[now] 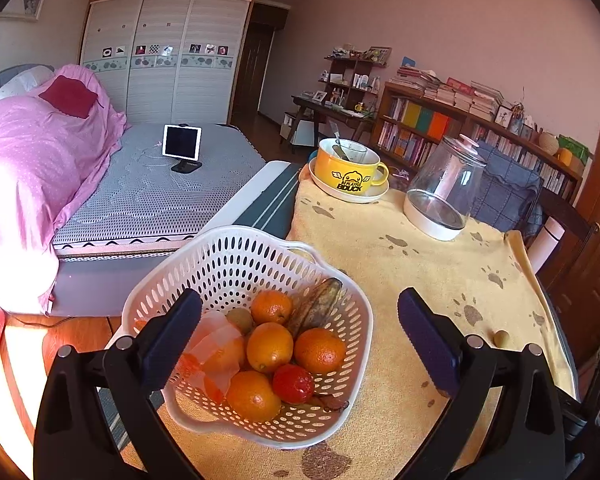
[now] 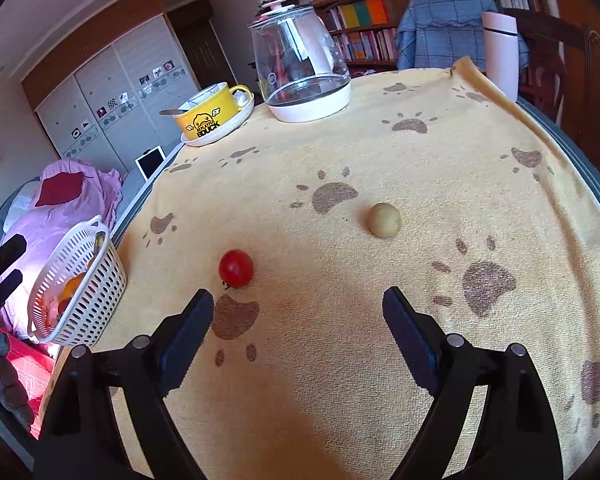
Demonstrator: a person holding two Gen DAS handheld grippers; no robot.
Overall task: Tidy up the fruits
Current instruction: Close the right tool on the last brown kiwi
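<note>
A white perforated basket [image 1: 236, 256] sits at the table's left edge, holding several oranges [image 1: 269, 346], a browned banana [image 1: 318, 306], a kiwi [image 1: 240, 319] and a red tomato [image 1: 293, 384]. My left gripper [image 1: 300, 332] hovers open over the basket with nothing between its fingers. In the right wrist view a small red tomato [image 2: 236, 268] and a pale round fruit [image 2: 385, 220] lie loose on the yellow paw-print cloth [image 2: 380, 152]. My right gripper [image 2: 298, 324] is open above the cloth, just short of the tomato. The basket [image 2: 96, 284] shows at far left.
A yellow duck mug on a white plate [image 1: 350, 174] and a glass kettle [image 1: 444, 188] stand at the table's far side. A pink flask [image 2: 500, 50] stands at the far right corner. A bed with pink bedding [image 1: 40, 160] lies left of the table.
</note>
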